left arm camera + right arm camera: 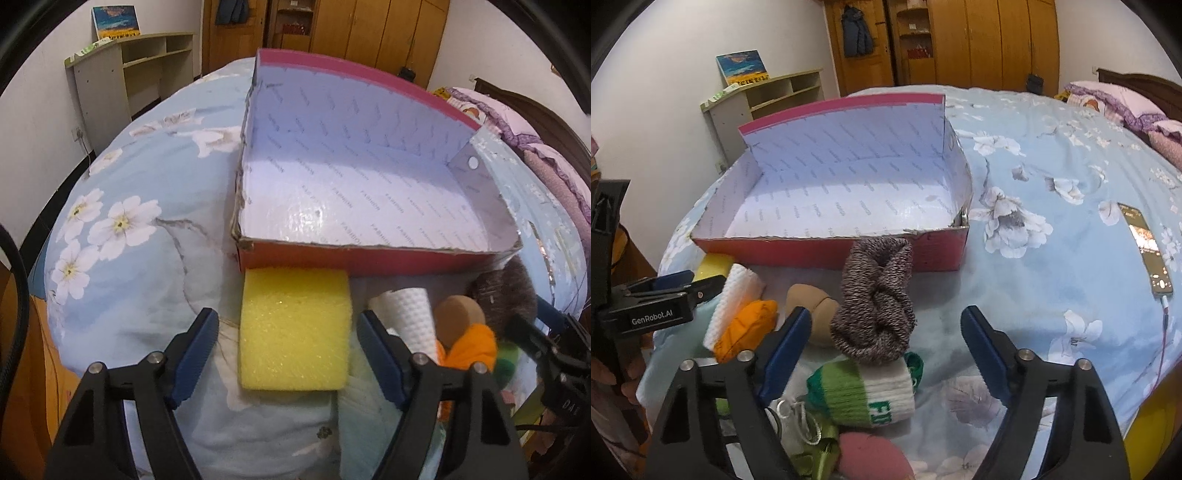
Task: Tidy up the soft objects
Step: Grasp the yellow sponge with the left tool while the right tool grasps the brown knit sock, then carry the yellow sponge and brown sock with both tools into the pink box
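Observation:
A red box (354, 260) with a white lining stands open on the blue floral bedspread (122, 280). Just in front of it lies a yellow sponge (295, 350), and my left gripper (289, 319) is open with a pad on each side of the sponge, neither touching. To the right lie a white waffle roll (406, 314), a tan egg-shaped puff (458, 317) and an orange cloth (476, 347). My right gripper (886, 315) is open around a brown knitted bundle (875, 295), clear of it. Below that bundle lie a green-and-white sock (871, 391) and a pink puff (871, 461).
A phone (1148, 251) on a cable lies on the bed at the right. Pink pillows (1123, 103) sit at the headboard. A grey shelf unit (768, 99) and wooden wardrobes (979, 40) stand behind the bed. A white drawstring pouch (798, 421) lies near my right gripper.

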`<act>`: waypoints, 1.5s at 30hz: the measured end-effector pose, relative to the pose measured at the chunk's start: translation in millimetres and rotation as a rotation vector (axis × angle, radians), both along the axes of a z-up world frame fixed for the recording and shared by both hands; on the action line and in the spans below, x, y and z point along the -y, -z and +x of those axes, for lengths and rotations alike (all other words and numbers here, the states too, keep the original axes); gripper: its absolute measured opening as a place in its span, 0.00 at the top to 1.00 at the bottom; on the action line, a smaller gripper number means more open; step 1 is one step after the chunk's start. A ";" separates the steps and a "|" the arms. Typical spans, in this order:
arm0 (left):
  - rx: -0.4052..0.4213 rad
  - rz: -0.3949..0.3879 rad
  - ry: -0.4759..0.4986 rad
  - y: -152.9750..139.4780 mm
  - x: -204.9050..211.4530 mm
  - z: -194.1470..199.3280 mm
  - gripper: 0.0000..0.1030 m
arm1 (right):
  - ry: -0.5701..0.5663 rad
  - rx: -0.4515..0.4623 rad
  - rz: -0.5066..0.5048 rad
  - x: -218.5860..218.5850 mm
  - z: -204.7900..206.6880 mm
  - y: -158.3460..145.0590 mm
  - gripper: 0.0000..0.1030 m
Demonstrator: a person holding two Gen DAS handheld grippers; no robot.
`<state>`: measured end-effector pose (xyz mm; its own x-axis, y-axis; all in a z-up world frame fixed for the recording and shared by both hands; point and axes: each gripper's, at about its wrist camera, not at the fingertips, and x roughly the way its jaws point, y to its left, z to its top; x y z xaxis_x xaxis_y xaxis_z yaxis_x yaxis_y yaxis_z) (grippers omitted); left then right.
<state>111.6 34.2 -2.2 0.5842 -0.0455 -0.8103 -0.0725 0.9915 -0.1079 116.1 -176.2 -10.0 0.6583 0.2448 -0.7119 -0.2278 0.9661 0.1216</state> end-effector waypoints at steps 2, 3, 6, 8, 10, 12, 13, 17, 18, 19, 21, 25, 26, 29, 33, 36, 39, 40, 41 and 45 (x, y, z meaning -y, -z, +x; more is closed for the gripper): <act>-0.013 0.001 -0.005 5.3 -1.0 2.5 0.21 | 0.001 -0.016 0.002 0.5 4.1 4.1 0.23; -0.022 0.003 -0.010 8.5 -1.7 3.6 0.21 | 0.001 -0.022 0.004 0.8 5.8 5.9 0.24; -0.030 0.010 -0.015 13.0 -1.9 5.9 0.22 | -0.004 -0.036 0.007 0.6 10.2 9.9 0.31; -0.029 0.017 -0.014 13.8 -0.9 6.1 0.22 | -0.005 -0.041 0.007 0.0 11.7 11.8 0.34; -0.027 0.024 -0.011 14.8 0.0 5.7 0.22 | -0.007 -0.042 0.008 0.0 12.8 13.4 0.38; -0.023 0.023 -0.010 15.1 -0.6 5.1 0.23 | -0.009 -0.041 0.011 -0.3 13.2 14.5 0.41; -0.020 0.025 -0.011 15.1 0.7 3.9 0.26 | -0.010 -0.040 0.013 -0.3 13.2 14.6 0.42; -0.008 0.010 0.008 11.8 1.4 1.3 0.42 | -0.017 -0.030 0.013 -2.0 11.9 13.5 0.60; -0.005 0.010 0.012 10.1 3.0 -0.5 0.42 | -0.019 -0.024 0.014 -2.7 10.8 12.4 0.63; 0.000 0.015 0.013 8.7 4.2 -2.0 0.42 | -0.021 -0.018 0.011 -3.7 9.9 11.7 0.64; 0.009 0.020 0.020 6.1 5.8 -4.6 0.42 | -0.027 0.003 0.002 -5.9 6.3 8.7 0.68; 0.025 0.013 0.022 -0.4 5.0 -9.5 0.42 | -0.031 0.041 -0.003 -6.5 -0.4 1.0 0.70; 0.030 0.012 0.022 -2.0 4.6 -10.6 0.42 | -0.032 0.050 -0.002 -6.4 -2.0 -1.2 0.70; 0.048 0.009 0.024 -9.7 5.4 -16.7 0.42 | -0.034 0.065 0.004 -6.6 -5.5 -7.2 0.71; 0.070 0.007 0.024 -18.5 5.0 -22.3 0.42 | -0.041 0.077 0.005 -7.9 -9.5 -11.5 0.71; 0.095 0.011 0.025 -27.1 4.8 -24.9 0.42 | -0.048 0.092 0.003 -9.1 -13.7 -16.3 0.71; 0.121 0.016 0.032 -36.3 5.8 -26.9 0.42 | -0.054 0.109 0.003 -9.2 -17.3 -21.3 0.71; 0.126 0.016 0.035 -38.6 6.2 -27.1 0.42 | -0.056 0.113 0.002 -9.0 -18.4 -22.8 0.71; 0.130 0.015 0.038 -41.1 6.7 -27.0 0.42 | -0.059 0.118 0.002 -9.1 -19.2 -24.4 0.71; 0.147 0.010 0.044 -50.3 7.9 -23.9 0.42 | -0.067 0.133 -0.006 -9.5 -20.3 -30.2 0.71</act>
